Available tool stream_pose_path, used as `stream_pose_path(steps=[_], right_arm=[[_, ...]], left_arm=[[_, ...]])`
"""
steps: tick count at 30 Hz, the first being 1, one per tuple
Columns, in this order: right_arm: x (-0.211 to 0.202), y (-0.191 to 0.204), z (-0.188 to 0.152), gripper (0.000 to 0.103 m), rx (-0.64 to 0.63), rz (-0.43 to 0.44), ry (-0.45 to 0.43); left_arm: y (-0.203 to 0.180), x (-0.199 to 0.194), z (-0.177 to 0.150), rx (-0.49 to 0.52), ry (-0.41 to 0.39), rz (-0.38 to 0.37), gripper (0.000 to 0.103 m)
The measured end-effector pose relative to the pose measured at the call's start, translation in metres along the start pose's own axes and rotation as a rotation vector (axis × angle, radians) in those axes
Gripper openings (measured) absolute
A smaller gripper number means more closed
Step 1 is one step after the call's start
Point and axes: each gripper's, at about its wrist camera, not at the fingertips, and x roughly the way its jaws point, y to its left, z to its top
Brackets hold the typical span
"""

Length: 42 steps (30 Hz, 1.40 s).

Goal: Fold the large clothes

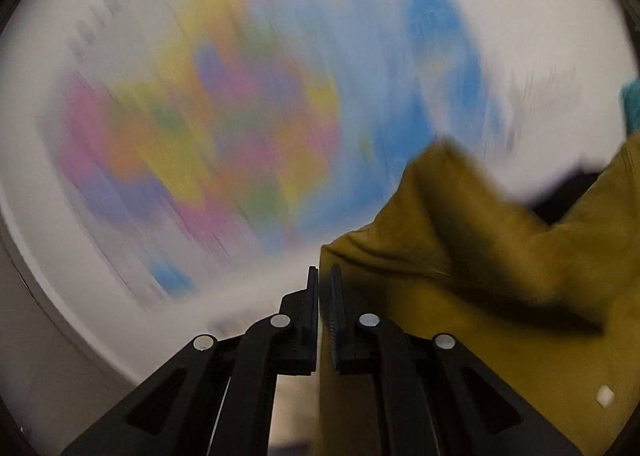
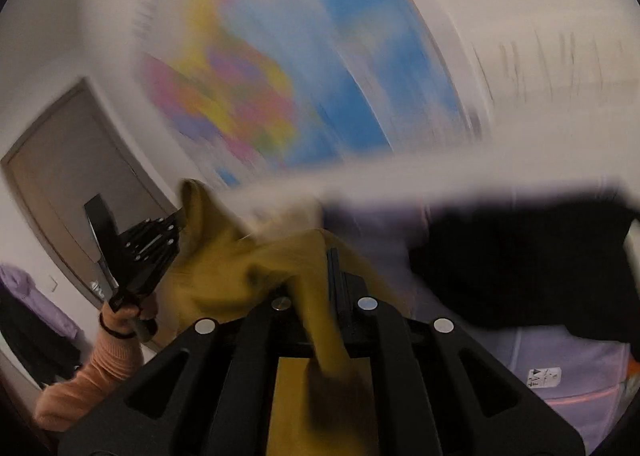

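A mustard-yellow garment (image 1: 480,256) is held up in the air in front of a wall map. My left gripper (image 1: 324,276) is shut on its edge; the cloth hangs to the right of the fingers and below them. In the right wrist view the same garment (image 2: 240,268) stretches between both grippers. My right gripper (image 2: 320,260) is shut on the cloth, which bunches over the left finger and drops between the jaws. The left gripper (image 2: 178,224) shows at the left of that view, held by a hand in a peach sleeve. Both views are motion-blurred.
A colourful wall map (image 2: 256,88) fills the background. A grey door (image 2: 64,176) is at the left. A dark garment (image 2: 520,256) and lilac cloth (image 2: 580,376) lie at the right. Purple and black clothes (image 2: 24,308) hang at the far left.
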Motion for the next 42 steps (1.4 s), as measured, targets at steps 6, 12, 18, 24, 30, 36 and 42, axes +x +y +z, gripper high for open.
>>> stream_pose_path(steps=[6,12,18,24,30,36,42], right_arm=[[0.109,-0.086,-0.029,0.017,0.052,-0.316,0.249],[0.076,-0.035,-0.026,0.064,-0.269,-0.487,0.196],[0.125,0.026,-0.059,0.078,-0.711,-0.528,0.303],[0.158,0.01,-0.041,0.003,-0.618,-0.429,0.359],[0.096,-0.042,0.042,0.003,-0.174,-0.271,0.068],[0.148,-0.09,0.041,0.005,-0.051,-0.37,0.166],[0.129,-0.095,0.039,0.054,0.015,-0.429,0.129]], left_arm=[[-0.037,0.131,-0.05,0.01,0.259,-0.124,0.004],[-0.018,0.106,-0.069,0.042,0.207,-0.331,0.077],[-0.04,0.097,-0.098,0.229,0.221,-0.366,0.081],[-0.025,0.104,-0.1,0.177,0.252,-0.298,0.025],[0.03,0.086,-0.046,-0.029,0.129,-0.292,0.004],[0.019,0.134,-0.045,-0.065,0.228,-0.285,0.011],[0.018,0.133,-0.06,-0.085,0.217,-0.258,0.059]])
